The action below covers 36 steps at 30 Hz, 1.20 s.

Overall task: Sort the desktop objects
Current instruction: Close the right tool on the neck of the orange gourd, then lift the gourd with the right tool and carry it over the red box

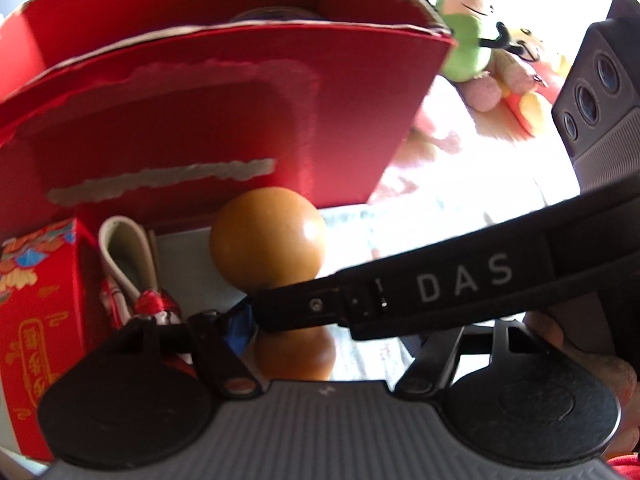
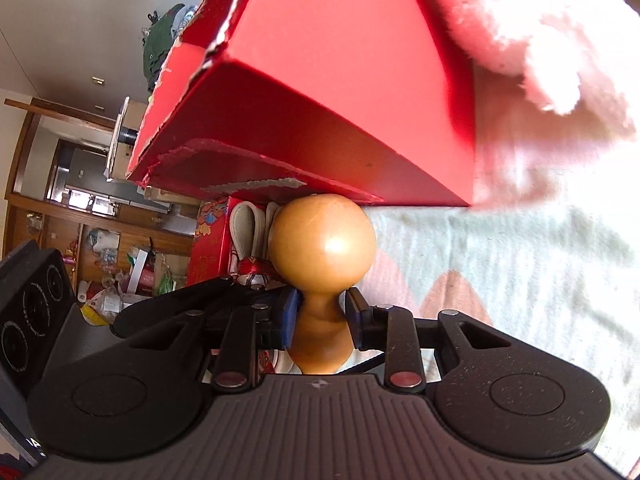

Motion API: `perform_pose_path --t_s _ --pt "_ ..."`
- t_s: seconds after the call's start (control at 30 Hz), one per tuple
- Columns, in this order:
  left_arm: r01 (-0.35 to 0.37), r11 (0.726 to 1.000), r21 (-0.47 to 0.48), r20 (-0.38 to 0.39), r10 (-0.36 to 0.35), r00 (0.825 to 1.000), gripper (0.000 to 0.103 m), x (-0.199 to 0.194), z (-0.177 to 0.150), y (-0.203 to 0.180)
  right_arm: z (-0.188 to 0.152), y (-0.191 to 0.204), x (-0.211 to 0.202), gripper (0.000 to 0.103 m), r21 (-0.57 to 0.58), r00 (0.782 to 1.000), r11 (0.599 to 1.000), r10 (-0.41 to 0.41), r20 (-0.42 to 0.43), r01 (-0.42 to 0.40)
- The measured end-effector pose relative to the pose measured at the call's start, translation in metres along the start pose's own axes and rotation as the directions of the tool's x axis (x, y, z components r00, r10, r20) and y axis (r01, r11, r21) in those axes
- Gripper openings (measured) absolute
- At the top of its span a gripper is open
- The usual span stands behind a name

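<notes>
A tan wooden gourd (image 2: pixel 322 240) stands in front of a big red box (image 2: pixel 320 80). My right gripper (image 2: pixel 322 316) is shut on the gourd's narrow waist, a blue pad on each side. In the left wrist view the gourd (image 1: pixel 268 232) sits at centre, and the right gripper's black body marked "DAS" (image 1: pixel 440 284) reaches in from the right to its waist. My left gripper (image 1: pixel 344 320) is open, its linkages splayed wide to either side of the gourd's lower bulb. Its right finger is hidden behind the black body.
The red box (image 1: pixel 200 120) is open-topped with torn edges. Left of the gourd are a small patterned red box (image 1: pixel 36 300) and a white roll with red ribbon (image 1: pixel 128 248). Plush toys (image 1: pixel 464 36) lie at the far right; a pink plush (image 2: pixel 540 40) crowds the box. A patterned cloth (image 2: pixel 500 260) covers the surface.
</notes>
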State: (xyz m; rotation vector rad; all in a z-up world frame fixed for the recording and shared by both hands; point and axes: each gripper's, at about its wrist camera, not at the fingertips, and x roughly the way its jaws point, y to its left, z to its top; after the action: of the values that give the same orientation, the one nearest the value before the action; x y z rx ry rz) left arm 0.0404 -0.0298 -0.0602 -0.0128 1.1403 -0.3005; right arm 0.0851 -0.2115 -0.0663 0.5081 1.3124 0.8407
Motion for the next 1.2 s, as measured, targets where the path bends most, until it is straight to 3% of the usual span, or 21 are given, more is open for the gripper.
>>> perform_pose_path --t_s 0.4,0.77,0.97,1.2 --pt "0.133 0.988 0.073 -0.027 -0.131 0.991 0.068 0.012 0.013 -0.05 -0.017 -0.034 -0.058 0.031 0.064 0.991 0.994 -0.093 0.101 0.087" --pt "0.205 0.958 0.199 0.042 -0.217 0.975 0.068 -0.025 0.031 -0.104 -0.022 -0.051 -0.135 0.031 0.055 0.954 0.989 -0.148 0.262 0.138" --pt "0.193 0.944 0.266 0.13 -0.234 0.964 0.068 -0.062 0.059 -0.118 0.002 -0.009 -0.148 0.031 -0.007 0.924 0.988 -0.144 0.353 0.156" --pt "0.157 0.939 0.306 0.223 -0.231 0.947 0.068 -0.105 0.099 -0.103 0.045 0.033 -0.158 0.031 -0.09 0.906 0.982 -0.115 0.407 0.165"
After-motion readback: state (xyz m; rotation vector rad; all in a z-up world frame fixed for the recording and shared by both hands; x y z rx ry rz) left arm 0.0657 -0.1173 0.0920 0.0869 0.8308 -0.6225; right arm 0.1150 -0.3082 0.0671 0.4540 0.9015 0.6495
